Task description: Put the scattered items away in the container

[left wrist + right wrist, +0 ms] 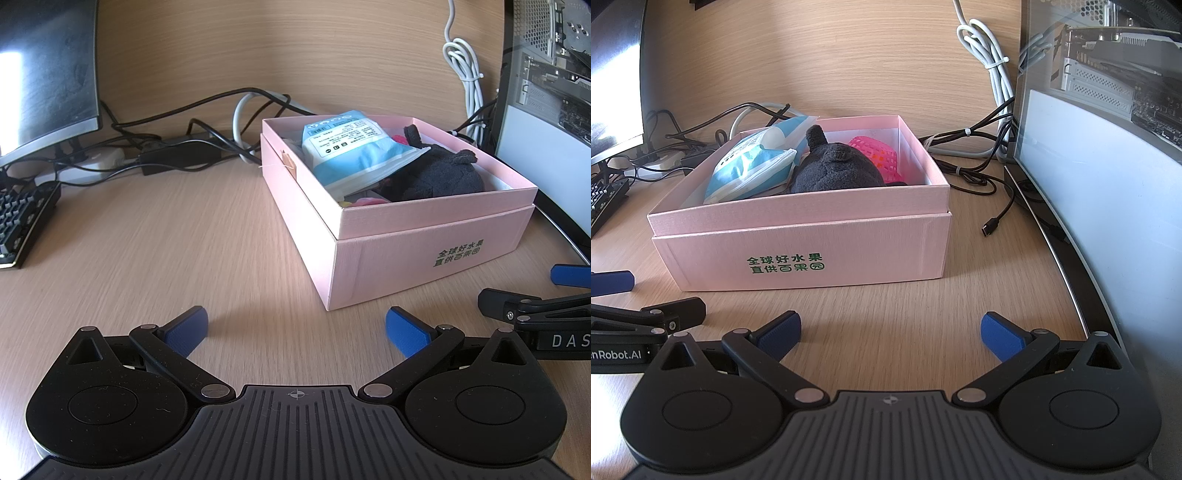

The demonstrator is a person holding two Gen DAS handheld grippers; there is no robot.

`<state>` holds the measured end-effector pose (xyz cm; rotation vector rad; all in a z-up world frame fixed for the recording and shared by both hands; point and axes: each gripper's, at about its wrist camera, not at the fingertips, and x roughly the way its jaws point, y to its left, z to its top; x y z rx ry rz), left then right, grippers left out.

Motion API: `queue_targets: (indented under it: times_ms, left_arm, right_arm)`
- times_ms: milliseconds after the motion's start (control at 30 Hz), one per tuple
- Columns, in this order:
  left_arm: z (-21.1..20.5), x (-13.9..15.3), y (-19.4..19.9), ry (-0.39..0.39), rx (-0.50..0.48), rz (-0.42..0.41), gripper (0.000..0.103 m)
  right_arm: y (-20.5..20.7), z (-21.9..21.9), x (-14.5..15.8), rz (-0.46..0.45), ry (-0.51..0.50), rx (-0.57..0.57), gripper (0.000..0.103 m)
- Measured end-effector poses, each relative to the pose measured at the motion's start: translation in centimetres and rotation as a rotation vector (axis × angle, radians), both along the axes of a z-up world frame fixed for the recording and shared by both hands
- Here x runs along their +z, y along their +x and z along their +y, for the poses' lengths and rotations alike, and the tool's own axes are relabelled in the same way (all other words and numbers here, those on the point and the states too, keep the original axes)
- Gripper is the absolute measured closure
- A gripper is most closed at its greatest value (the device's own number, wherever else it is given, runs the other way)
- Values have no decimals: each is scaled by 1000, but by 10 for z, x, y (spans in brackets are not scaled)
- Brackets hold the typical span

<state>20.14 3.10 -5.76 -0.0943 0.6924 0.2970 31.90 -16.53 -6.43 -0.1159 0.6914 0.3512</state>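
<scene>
Square pink cardboard box, fuzzy grey plush, perhaps mesh ball, both tongs wide apart, empty

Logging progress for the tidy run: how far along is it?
Looks nearly finished. Done: the wipes pack, dark plush toy and pink mesh ball sit inside the pink box. In hand: nothing; left gripper and right gripper are both open and empty. Left: no loose items visible on the desk, only cables.
</scene>
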Motion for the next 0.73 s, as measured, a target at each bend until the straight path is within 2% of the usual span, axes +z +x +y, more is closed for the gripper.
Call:
queue_targets:
  times_ms: [267, 367, 567, 733]
  left_arm:
    - [0, 0, 0, 2, -4, 0, 0]
    - [3, 0, 0, 8, -34, 3, 0]
    - [1, 6, 8, -16, 23, 75, 0]
    - [0, 4, 6, -12, 26, 61, 0]
  right_arm:
    - [0, 0, 0, 0, 0, 0, 0]
    - [0, 0, 0, 0, 0, 0, 0]
    - [1, 0, 0, 0, 0, 0, 0]
    - [1, 0, 0, 0, 0, 0, 0]
